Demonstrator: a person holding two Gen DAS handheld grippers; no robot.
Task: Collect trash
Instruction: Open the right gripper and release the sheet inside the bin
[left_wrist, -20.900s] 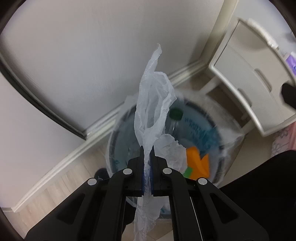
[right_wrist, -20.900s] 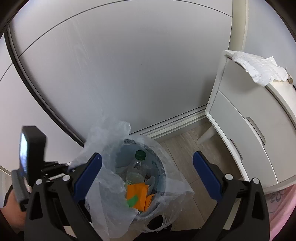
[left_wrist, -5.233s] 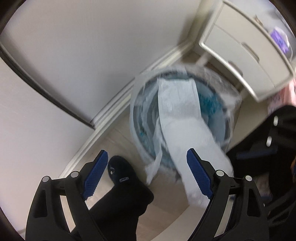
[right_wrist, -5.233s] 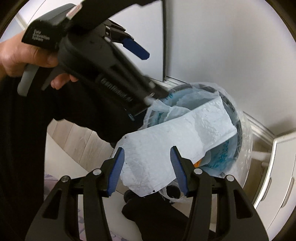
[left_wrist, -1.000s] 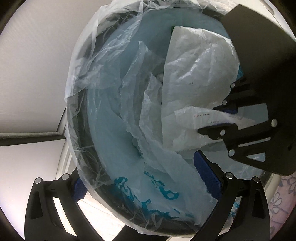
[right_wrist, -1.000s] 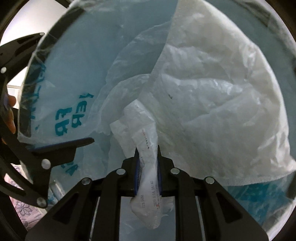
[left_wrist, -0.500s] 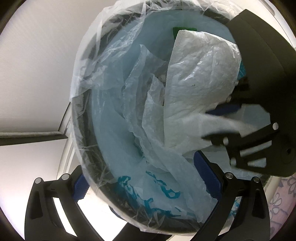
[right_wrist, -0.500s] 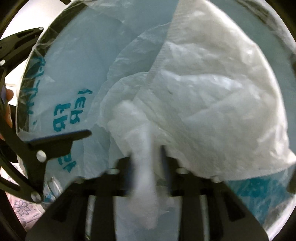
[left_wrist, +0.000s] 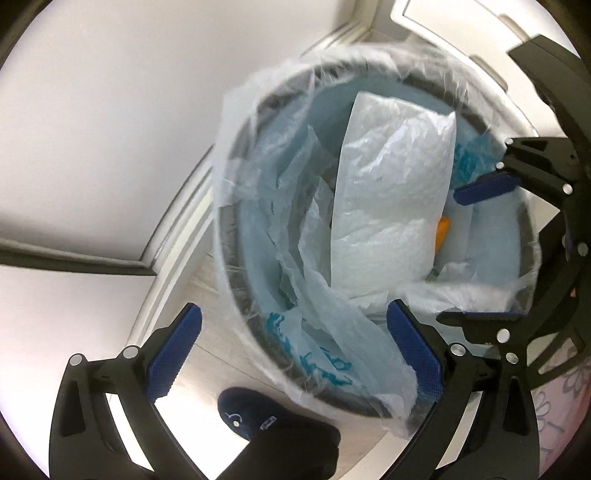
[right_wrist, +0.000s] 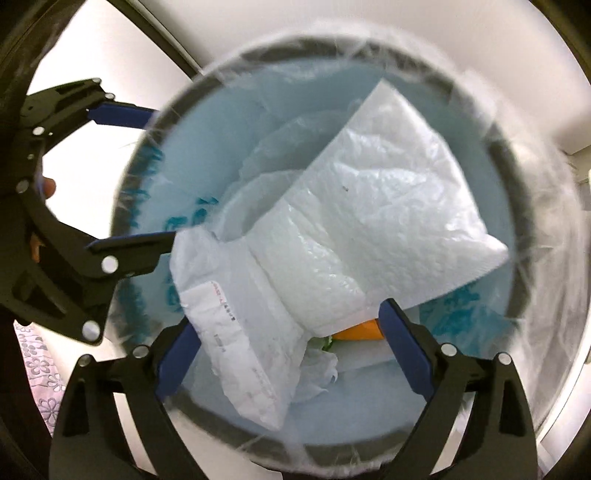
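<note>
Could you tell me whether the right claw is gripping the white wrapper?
No, the right claw is open, and the white wrapper lies loose in the bin.

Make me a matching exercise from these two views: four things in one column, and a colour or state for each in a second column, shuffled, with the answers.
Column one:
1. white bag
2. right gripper
3. orange scrap
4. bin liner

Column two:
A. open, holding nothing
B. mostly hidden under the pile
C. pale blue with teal print
D. lying on top of the trash in the bin

Pairs: 1-D, 2-A, 3-B, 4-C
</note>
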